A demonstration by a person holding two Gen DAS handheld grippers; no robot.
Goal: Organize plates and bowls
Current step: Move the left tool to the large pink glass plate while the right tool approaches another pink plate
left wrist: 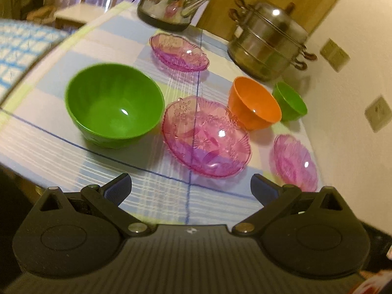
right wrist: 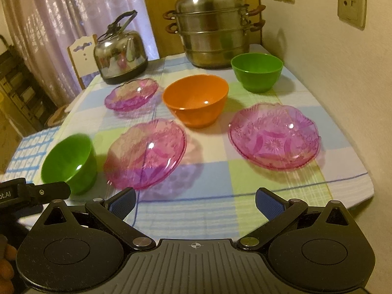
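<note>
Three pink glass plates lie on the checked tablecloth: one in the middle, one near the wall, one far by the kettle. A green bowl stands left of the middle plate. An orange bowl and a second green bowl stand further back. My left gripper is open over the near cloth, short of the middle plate. My right gripper is open too, at the table's front edge, holding nothing.
A steel kettle and a stacked steel steamer pot stand at the back of the table. The wall with sockets runs along the right side. A chair stands behind the table. The left gripper's body shows at lower left.
</note>
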